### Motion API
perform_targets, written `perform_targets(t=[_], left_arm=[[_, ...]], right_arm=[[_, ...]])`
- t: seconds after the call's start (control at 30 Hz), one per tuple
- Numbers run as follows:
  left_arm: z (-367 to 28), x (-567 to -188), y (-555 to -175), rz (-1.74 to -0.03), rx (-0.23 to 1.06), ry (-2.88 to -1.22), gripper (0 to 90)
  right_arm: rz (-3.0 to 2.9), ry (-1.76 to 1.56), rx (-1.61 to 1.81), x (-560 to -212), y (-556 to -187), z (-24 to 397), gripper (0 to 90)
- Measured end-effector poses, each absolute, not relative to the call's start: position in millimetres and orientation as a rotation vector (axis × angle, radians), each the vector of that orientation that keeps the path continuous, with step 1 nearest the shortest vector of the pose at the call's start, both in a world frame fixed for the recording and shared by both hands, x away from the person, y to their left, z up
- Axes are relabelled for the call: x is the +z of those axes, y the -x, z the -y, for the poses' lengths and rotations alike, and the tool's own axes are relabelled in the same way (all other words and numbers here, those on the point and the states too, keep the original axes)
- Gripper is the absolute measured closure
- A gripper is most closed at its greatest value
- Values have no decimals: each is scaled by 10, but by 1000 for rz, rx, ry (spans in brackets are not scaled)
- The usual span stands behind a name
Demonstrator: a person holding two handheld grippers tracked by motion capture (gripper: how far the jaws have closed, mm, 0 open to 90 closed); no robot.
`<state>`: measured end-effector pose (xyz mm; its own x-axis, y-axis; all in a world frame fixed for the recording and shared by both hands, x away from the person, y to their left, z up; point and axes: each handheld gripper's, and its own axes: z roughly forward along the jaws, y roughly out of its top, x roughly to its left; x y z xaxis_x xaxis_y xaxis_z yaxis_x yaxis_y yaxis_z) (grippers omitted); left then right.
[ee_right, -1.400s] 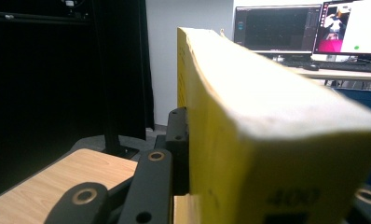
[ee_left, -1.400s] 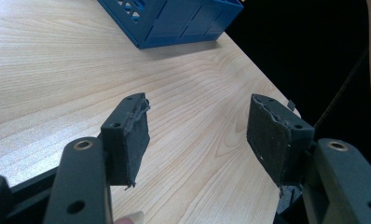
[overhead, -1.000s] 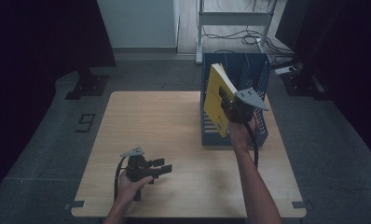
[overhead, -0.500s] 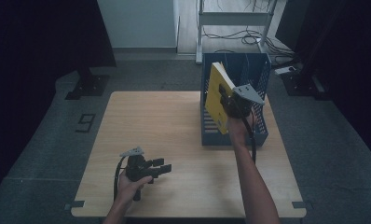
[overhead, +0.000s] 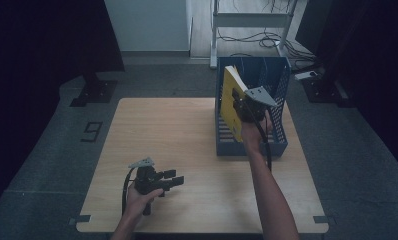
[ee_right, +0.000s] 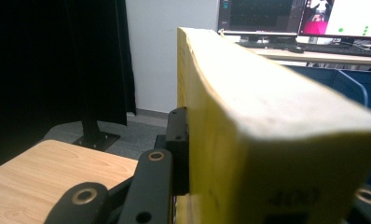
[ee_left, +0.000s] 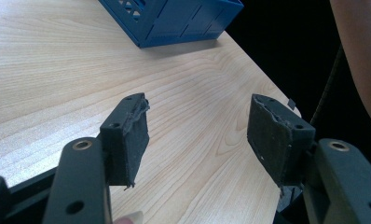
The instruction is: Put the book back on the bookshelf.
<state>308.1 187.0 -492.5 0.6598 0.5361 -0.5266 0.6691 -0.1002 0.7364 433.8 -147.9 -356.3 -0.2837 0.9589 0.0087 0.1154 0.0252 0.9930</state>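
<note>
My right claw (overhead: pixel 239 107) is clamped on a thick yellow book (overhead: pixel 232 102). In the right gripper view one black jaw presses flat against the book's (ee_right: pixel 286 140) left cover, and the pale page edge runs away from the camera; the other jaw is hidden behind the volume. The book is clear of the surface (overhead: pixel 187 145), tilted, with its upper corner leaning toward the left of the high view. It sits over the blue slotted file rack (overhead: pixel 277 90), at the rack's left wall, lower part inside the rack's outline. I cannot tell whether the book touches the rack's wall or floor.

The rack stands on the far right part of the wooden surface, with its open top up. My right forearm (overhead: pixel 267 185) reaches up to it from the near edge, and the cable hangs along the arm.

My left claw (overhead: pixel 172 179) rests low over the near left part of the surface, well apart from the rack, pointing toward the right of the high view. In the left gripper view its jaws stand wide apart with nothing between the worn dark pads (ee_left: pixel 137 140), only bare wood grain (ee_left: pixel 197 121) behind them. The blue rack's (ee_left: pixel 174 21) lower corner shows beyond, at the top of that view.
</note>
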Motion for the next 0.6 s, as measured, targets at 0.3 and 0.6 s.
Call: perform_targets(t=[0.3, 0.6], left_arm=[[-1866, -4926, -3086, -969, -151, -1762, 380], [-1860, -4930, -3089, -967, -152, -1765, 380]], right_arm=[[-1507, -1171, 1337, -3612, -4426, 1474, 746], [-1518, -1171, 1312, -3670, -4518, 1415, 746]])
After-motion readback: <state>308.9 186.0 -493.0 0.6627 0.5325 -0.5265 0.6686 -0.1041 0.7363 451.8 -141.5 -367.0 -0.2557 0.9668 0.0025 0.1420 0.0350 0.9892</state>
